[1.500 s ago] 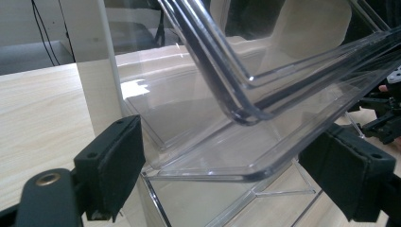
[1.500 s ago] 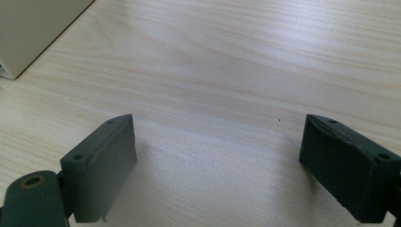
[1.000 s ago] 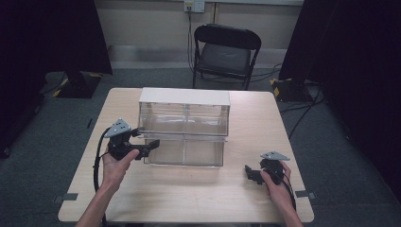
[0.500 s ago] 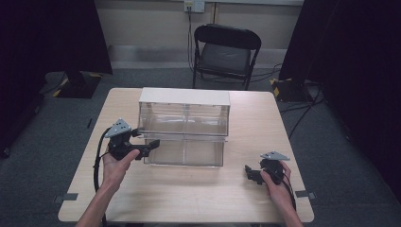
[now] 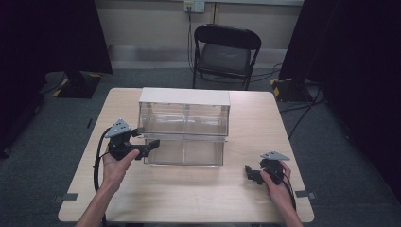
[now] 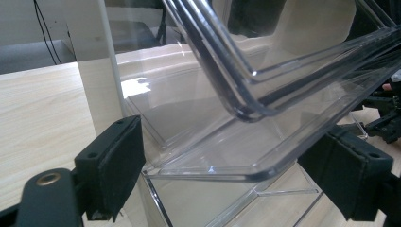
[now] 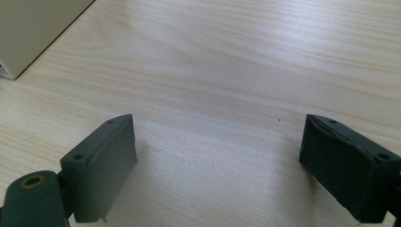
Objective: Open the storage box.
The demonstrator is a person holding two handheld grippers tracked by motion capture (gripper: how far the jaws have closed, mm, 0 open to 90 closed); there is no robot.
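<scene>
- The clear plastic drawer unit [image 5: 183, 126] stands near the middle of the table [image 5: 198, 198], a little toward the far edge, with its long axis running along the table's width and its fronts facing you.
- It is a box with a white top and white side wall, holding transparent, glossy, hard-edged drawers in two rows.
- The lower left drawer [image 6: 265, 142] is pulled partway out toward the near edge; its rounded clear rim juts past the white wall.
- Your left gripper [image 5: 142, 149] is at the unit's near-left corner, jaws spread wide with that drawer's front rim between them; I cannot tell whether either pad touches it.
- Your right gripper [image 5: 252, 174] is near the table's near-right corner, well apart from the unit, jaws spread over bare wood with nothing between them.
- The tabletop is pale wood-grain laminate, matte and smooth.
- No writing or label can be read on anything.
</scene>
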